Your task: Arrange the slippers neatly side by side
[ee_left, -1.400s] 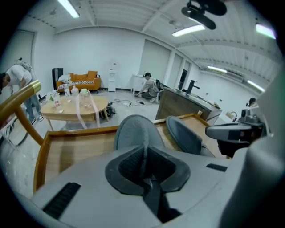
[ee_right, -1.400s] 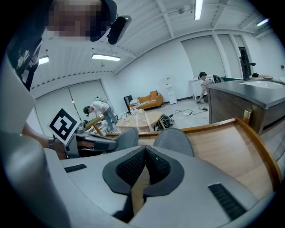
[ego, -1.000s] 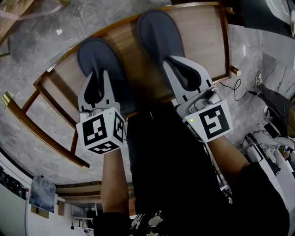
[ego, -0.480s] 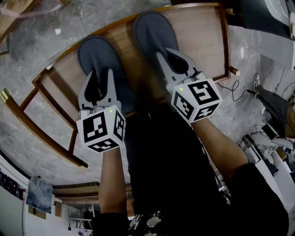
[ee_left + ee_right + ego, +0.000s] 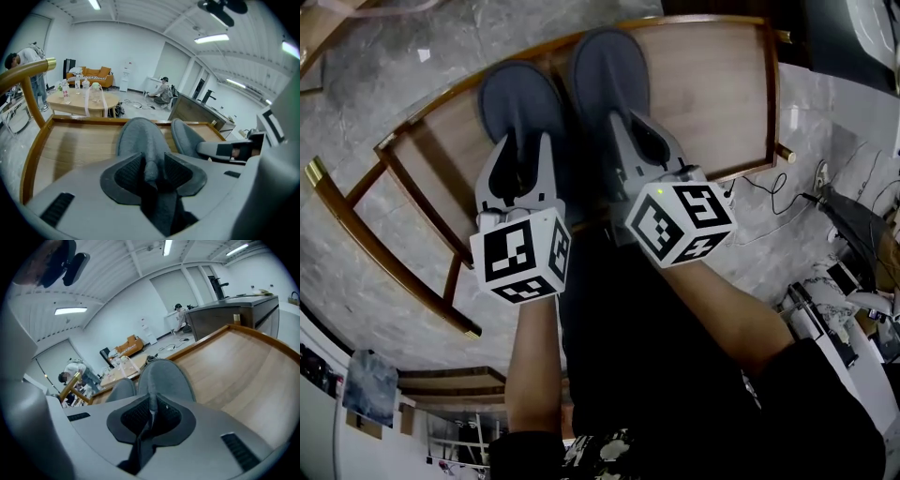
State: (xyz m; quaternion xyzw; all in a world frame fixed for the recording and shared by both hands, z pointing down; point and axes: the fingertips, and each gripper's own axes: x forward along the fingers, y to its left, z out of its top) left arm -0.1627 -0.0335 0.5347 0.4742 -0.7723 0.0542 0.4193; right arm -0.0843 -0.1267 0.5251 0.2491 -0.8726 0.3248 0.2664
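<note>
Two grey slippers lie side by side, toes away from me, on a wooden shelf (image 5: 712, 84). The left slipper (image 5: 516, 98) has its heel rim between the pads of my left gripper (image 5: 523, 164). Those jaws have just been opening, and in the left gripper view the rim (image 5: 150, 164) stands loose between the pads, so this gripper (image 5: 151, 161) is open. My right gripper (image 5: 639, 145) is shut on the heel rim of the right slipper (image 5: 607, 66). Its jaws have just been closing a little, and the pads pinch the thin rim (image 5: 151, 408) in the right gripper view.
The shelf has a raised wooden border, and a wooden rail (image 5: 366, 234) runs down the left. Marble floor (image 5: 384, 66) surrounds it, with cables (image 5: 787, 183) at the right. The shelf boards (image 5: 234, 362) right of the slippers are bare. People and a low table (image 5: 79, 101) stand far behind.
The right gripper has rolled and sunk, bringing the right slipper leftwards until it lies against the left one. The left gripper has stayed in place and its jaws stand wider.
</note>
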